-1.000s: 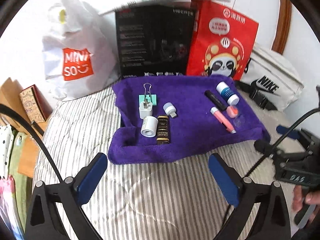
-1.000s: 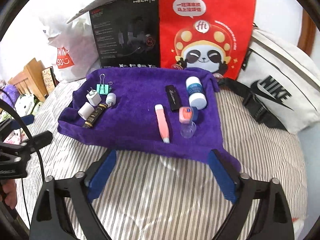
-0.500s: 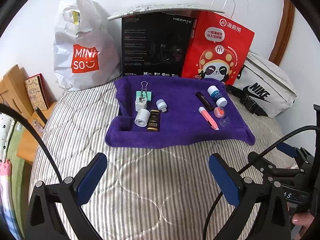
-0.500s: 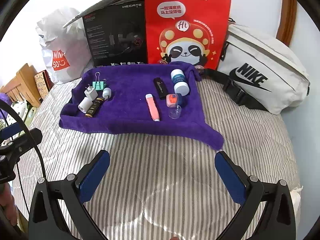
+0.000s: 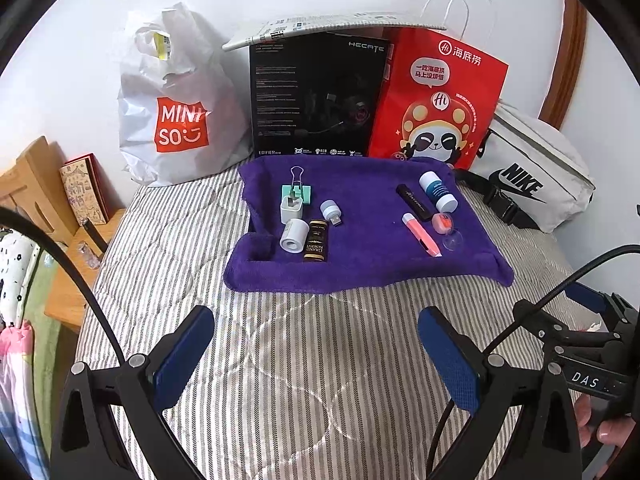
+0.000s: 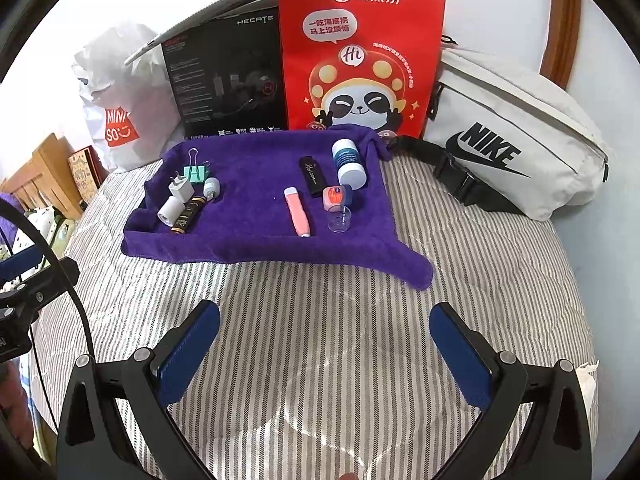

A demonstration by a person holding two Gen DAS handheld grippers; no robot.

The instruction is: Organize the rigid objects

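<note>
A purple towel lies on the striped bed. On its left are a green binder clip, a white charger plug, a white roll, a dark tube and a small white USB adapter. On its right are a black stick, a white-blue bottle, a pink tube, an orange-lidded jar and a clear cap. My left gripper and right gripper are open and empty, held back over the bed, well short of the towel.
Behind the towel stand a white Miniso bag, a black Hecate box and a red panda paper bag. A white Nike waist bag lies at the right. A wooden shelf is at the bed's left edge.
Both grippers have pulled back and up from the towel, so the objects look smaller and farther. Nothing on the towel has moved. Both grippers stay open.
</note>
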